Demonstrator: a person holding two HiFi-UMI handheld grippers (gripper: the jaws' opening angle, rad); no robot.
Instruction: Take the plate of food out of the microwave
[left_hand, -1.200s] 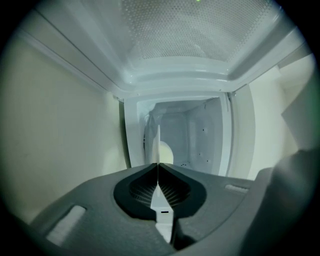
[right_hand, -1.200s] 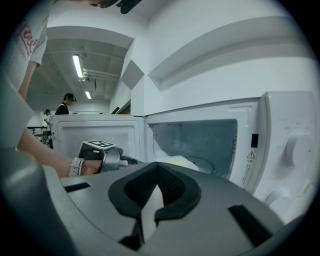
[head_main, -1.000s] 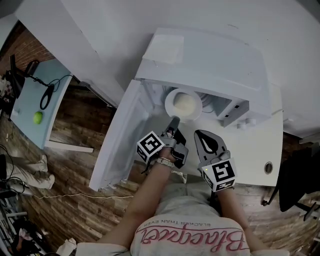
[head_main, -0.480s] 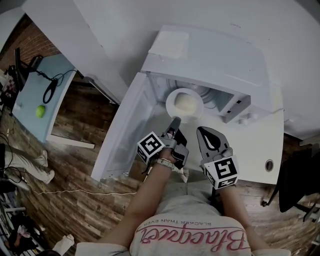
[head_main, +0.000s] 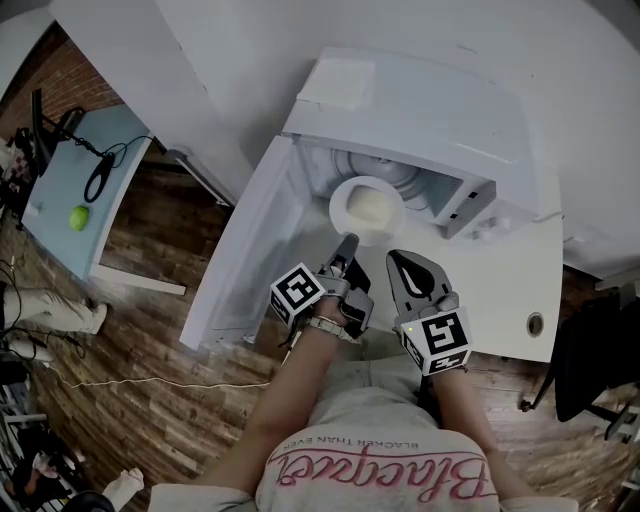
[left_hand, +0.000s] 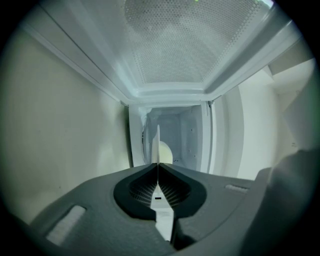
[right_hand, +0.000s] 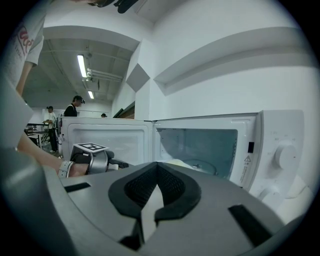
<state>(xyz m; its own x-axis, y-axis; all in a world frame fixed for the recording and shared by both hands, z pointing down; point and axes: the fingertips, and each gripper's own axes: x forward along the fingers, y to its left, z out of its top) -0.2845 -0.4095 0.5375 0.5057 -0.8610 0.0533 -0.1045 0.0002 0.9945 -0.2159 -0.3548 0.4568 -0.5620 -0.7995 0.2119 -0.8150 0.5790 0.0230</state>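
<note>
The white microwave (head_main: 430, 110) stands with its door (head_main: 240, 270) swung open to the left. A white plate (head_main: 342, 196) with a pale mound of food (head_main: 368, 209) sits at the mouth of the cavity. My left gripper (head_main: 348, 243) is shut on the plate's near rim; in the left gripper view the plate (left_hand: 158, 142) shows edge-on between the closed jaws of the left gripper (left_hand: 158, 167). My right gripper (head_main: 398, 258) hovers just right of it, shut and empty. The right gripper view shows the right gripper (right_hand: 157, 167), the cavity (right_hand: 200, 145) and the food (right_hand: 175, 163).
The microwave sits on a white counter (head_main: 500, 300), control knobs (right_hand: 285, 156) on its right. A light desk (head_main: 60, 220) with a green ball (head_main: 78, 217) and a cable stands far left. A black chair (head_main: 600, 360) is at the right. People (right_hand: 74, 107) stand far off.
The plate has come slightly further out of the cavity with the left gripper on its rim. The right gripper stays beside it, hardly moved.
</note>
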